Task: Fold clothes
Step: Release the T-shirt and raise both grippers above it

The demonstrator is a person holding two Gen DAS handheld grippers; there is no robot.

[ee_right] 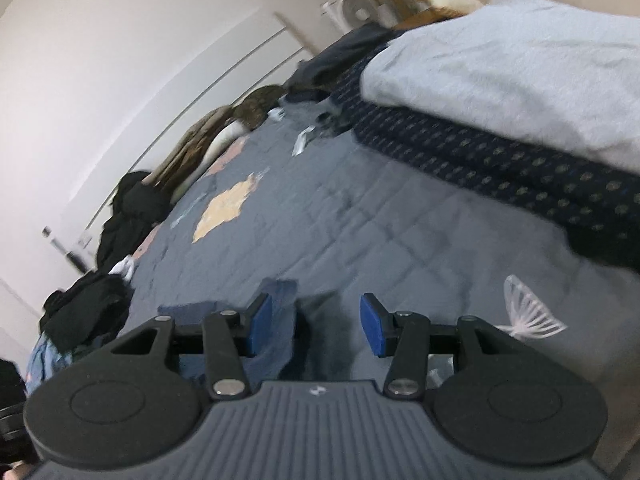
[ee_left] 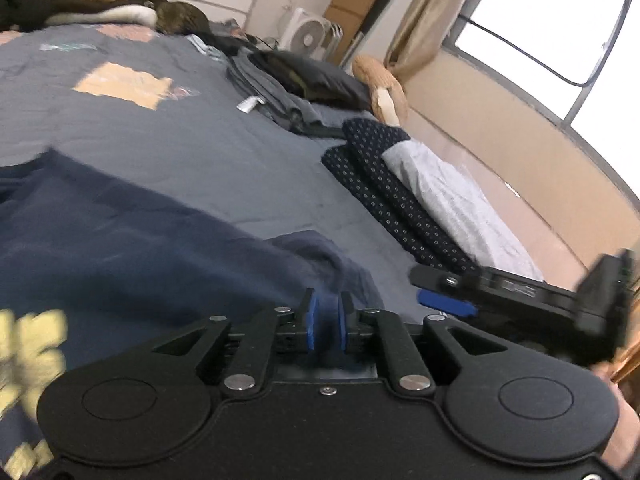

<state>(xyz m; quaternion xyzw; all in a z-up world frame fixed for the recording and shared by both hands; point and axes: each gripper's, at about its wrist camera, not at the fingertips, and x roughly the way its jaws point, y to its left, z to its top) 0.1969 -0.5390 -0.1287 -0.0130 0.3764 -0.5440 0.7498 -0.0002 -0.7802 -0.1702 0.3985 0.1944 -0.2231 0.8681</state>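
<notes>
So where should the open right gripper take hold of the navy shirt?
Take the loose navy shirt edge lying just ahead of the right gripper, probably straight forward and low along the bedspread. The cloth lies flat there, near the corner where the left gripper is pinching it.

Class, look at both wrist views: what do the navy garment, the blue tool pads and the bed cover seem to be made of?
Navy garment: soft matte knit, probably cotton; it drapes and bunches where the left tool pinches it.
Pads of the open right tool: matte blue, likely rubber or foam; too blurred to be sure.
Bed cover: grey quilted fabric, with stitched squares visible.
</notes>
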